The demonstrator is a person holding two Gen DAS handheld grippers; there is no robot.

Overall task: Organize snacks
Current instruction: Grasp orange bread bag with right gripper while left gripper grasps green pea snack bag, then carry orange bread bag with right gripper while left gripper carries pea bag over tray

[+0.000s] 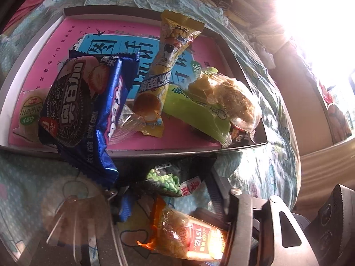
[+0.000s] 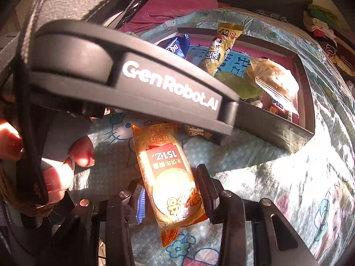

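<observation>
My left tool (image 2: pixel 124 75): matte black housing, rounded edges, white "GenRobot.AI" lettering on side, black woven strap hanging beside it. My hand (image 2: pixel 55 166) on grip: dark red nail polish. My right tool (image 2: pixel 168 190): black flat fingers, angular black arms with cut-out slots, silver round screw heads.

Home bedroom: bed under cartoon-print sheet (image 2: pixel 255 155), pink bedding (image 2: pixel 173 2) behind, heap of clothes (image 2: pixel 321 24) at side, sunlit window (image 1: pixel 315 11).
</observation>
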